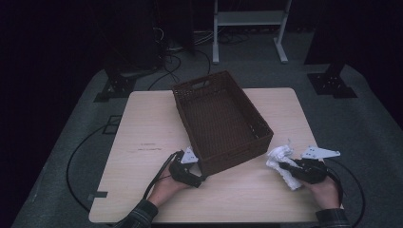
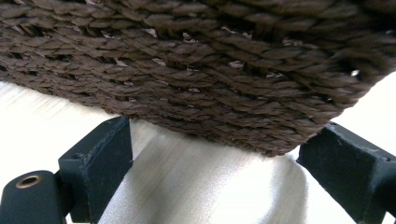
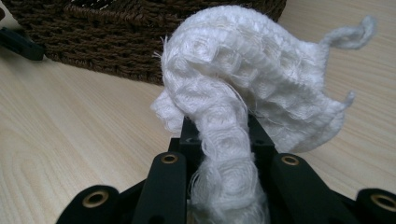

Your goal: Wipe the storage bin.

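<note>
A brown woven basket (image 1: pixel 221 119) is seen standing askew on the pale wooden counter (image 1: pixel 142 137), its near corner turned toward the person. The left hand-held gripper (image 1: pixel 202 178) is held low at that near corner, and its jaws are spread wide. In the left gripper view the basket (image 2: pixel 196 70) wall is met just ahead of the jaws, with the corner sitting between the two black pads; the pads are not seen to press on the weave, and bare counter (image 2: pixel 205 186) is visible between them.

A white cloth (image 1: pixel 284 164) is pinched by the right hand-held gripper (image 1: pixel 283 166), which is held over the counter just to the right of the basket's near end. In the right gripper view the cloth (image 3: pixel 247 88) is seen bunched and crumpled, with a twisted strand drawn down between the jaws, which are pressed close on it. The upper bulk of the cloth is puffed out above the jaws, and frayed tips are curled off to its right. The basket (image 3: pixel 116 42) is seen behind the cloth, near it but not touching it. The cloth is shown hanging against the right hand-held gripper (image 3: pixel 224 154), close above the counter (image 3: pixel 70 140).
</note>
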`<control>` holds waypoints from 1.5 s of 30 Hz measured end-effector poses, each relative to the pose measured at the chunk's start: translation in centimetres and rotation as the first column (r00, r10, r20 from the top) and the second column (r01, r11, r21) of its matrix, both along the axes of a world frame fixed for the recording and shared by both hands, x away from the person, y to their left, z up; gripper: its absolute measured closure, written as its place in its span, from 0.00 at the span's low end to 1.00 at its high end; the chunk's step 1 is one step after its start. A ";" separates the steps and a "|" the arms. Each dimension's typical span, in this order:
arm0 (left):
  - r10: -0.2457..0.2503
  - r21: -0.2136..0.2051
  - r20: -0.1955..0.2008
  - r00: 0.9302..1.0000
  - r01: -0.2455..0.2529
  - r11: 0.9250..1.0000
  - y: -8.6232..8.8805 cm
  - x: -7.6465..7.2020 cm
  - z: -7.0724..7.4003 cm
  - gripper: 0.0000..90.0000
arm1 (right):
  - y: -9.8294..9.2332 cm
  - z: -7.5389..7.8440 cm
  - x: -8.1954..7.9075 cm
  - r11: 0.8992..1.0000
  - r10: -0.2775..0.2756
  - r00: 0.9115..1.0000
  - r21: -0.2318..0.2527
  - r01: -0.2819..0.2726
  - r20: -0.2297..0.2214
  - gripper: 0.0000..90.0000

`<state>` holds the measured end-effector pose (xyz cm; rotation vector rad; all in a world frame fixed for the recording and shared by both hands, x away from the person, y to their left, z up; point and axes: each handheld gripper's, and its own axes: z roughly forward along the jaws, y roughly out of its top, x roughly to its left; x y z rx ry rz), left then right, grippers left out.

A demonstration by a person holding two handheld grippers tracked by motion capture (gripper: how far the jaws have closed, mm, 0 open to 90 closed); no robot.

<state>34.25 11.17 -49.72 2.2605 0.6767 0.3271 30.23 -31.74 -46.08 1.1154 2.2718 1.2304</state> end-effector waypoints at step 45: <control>-0.034 -0.025 0.003 0.999 0.034 0.999 0.0 0.1 -0.3 0.16 | 2.7 2.6 3.4 1.000 0.018 0.996 0.009 -0.019 0.085 0.82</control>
